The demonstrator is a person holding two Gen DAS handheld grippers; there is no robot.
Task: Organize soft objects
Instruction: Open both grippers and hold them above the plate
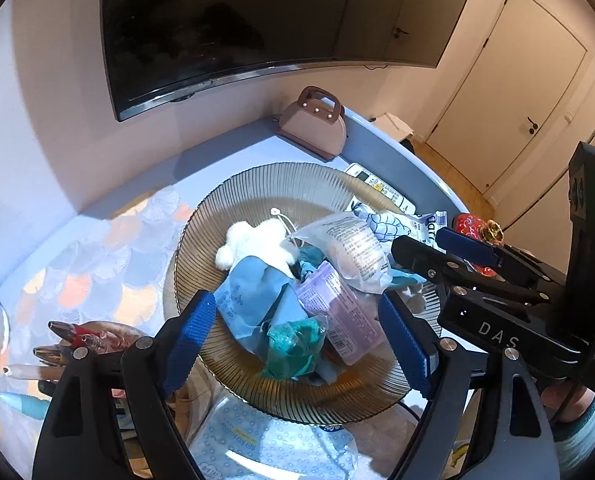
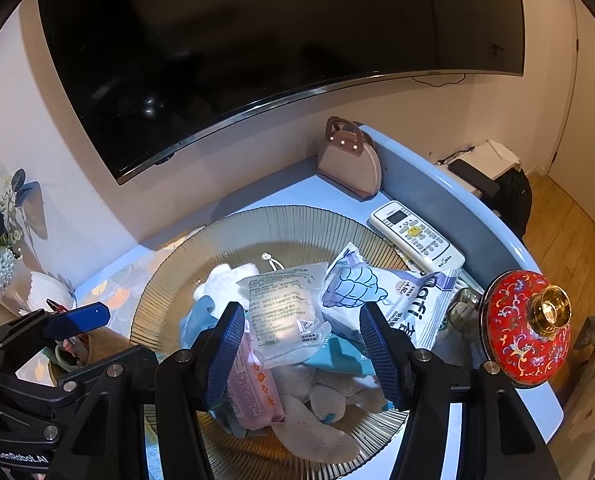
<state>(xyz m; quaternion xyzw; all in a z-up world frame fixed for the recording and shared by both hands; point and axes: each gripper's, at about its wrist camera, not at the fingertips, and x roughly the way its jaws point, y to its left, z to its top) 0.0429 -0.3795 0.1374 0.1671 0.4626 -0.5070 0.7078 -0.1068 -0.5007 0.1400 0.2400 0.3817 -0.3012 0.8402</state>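
A heap of soft packets fills the ribbed glass plate (image 2: 169,280): a clear sachet (image 2: 283,314) lies topmost, a white plush toy (image 1: 257,242) behind it toward the plate's far rim, a pink pack (image 2: 253,390) and teal pouch (image 1: 293,346) nearer.

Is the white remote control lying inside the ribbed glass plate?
No. In the right wrist view the white remote control lies on the blue table beside the ribbed glass plate, outside its rim.

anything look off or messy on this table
Mostly the ribbed glass plate: soft packets and a white plush are heaped on it at random. The grape-print packet hangs over the rim onto the remote. Nothing looks spilled or torn.
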